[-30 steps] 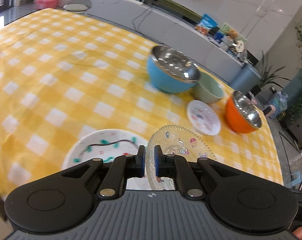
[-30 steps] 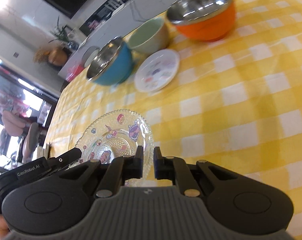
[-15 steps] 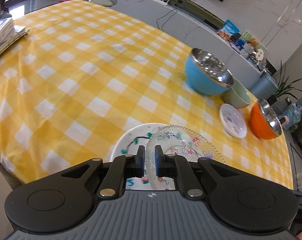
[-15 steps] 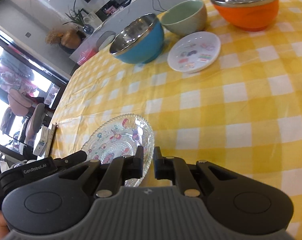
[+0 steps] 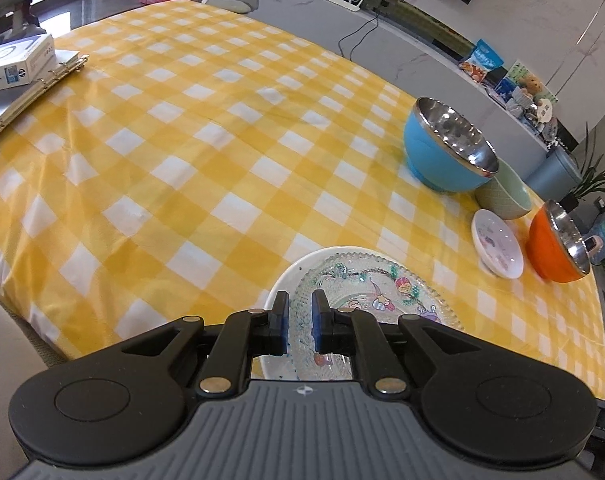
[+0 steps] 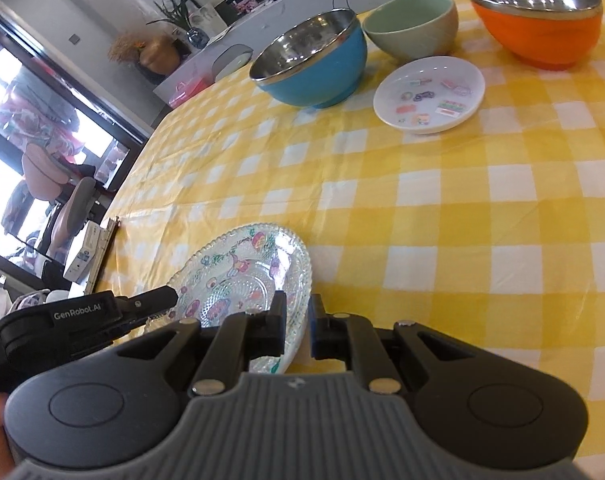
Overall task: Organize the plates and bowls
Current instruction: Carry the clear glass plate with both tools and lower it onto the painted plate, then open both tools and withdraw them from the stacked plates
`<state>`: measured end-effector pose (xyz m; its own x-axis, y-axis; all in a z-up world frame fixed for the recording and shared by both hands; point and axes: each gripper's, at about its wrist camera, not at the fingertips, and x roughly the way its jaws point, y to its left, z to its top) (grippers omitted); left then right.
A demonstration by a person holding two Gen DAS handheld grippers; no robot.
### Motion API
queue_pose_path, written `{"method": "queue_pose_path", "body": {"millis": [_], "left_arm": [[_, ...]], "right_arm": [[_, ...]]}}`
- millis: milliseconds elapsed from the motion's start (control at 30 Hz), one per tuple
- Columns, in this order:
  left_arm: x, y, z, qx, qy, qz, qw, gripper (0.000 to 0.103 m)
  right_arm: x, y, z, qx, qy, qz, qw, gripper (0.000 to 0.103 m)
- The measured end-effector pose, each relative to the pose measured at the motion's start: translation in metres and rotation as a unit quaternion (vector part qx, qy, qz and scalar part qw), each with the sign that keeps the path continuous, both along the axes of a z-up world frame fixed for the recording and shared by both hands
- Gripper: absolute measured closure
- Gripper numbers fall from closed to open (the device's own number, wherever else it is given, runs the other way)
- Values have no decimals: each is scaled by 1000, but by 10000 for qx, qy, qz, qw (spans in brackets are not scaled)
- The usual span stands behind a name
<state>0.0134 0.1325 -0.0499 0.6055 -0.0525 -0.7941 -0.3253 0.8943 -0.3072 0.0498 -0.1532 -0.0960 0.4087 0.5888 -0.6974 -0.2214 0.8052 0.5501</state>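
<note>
1. The desk (image 5: pixel 182 152) has a yellow and white cloth on it. Most of it is bare, so there is room to sort things.
2. The blue bowl (image 5: pixel 438 160), the orange bowl (image 5: pixel 550 248) and the green bowl (image 5: pixel 506 200) sit close together by the far edge. I think they are waiting their turn.
3. A big white plate (image 5: pixel 298 272) lies flat by the near edge of the desk, right under my grippers.
4. The glass plate (image 5: pixel 366 292) with little pictures sits on top of the white plate. I think I am stacking plates together, so they make one pile.
5. A small white plate (image 5: pixel 496 246) lies between the green bowl and the orange bowl, not stacked yet.
6. My right gripper (image 6: pixel 296 326) is nearly closed and pinches the glass plate's rim on its right side. Glass is slippery, so I use two grippers.
7. My left gripper (image 5: pixel 299 320) has just been opening a little. The glass rim sits between its pads, but they seem to be letting go.
</note>
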Motion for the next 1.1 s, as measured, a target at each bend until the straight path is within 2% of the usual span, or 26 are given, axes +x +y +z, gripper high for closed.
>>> {"method": "queue_pose_path", "body": {"millis": [333, 633, 900, 1100], "left_arm": [[3, -1, -4, 113, 78, 6, 9999, 88], [4, -8, -5, 504, 149, -33, 9986, 90], [5, -10, -5, 646, 190, -61, 9977, 90], [3, -6, -3, 463, 107, -4, 9989, 88]], "right_arm": [[-1, 13, 0, -318, -223, 127, 9992, 93], [-9, 29, 2, -897, -619, 394, 9933, 93], [-12, 36, 5, -1137, -831, 539, 9886, 90], [-13, 31, 8, -1076, -850, 502, 9893, 83]]}}
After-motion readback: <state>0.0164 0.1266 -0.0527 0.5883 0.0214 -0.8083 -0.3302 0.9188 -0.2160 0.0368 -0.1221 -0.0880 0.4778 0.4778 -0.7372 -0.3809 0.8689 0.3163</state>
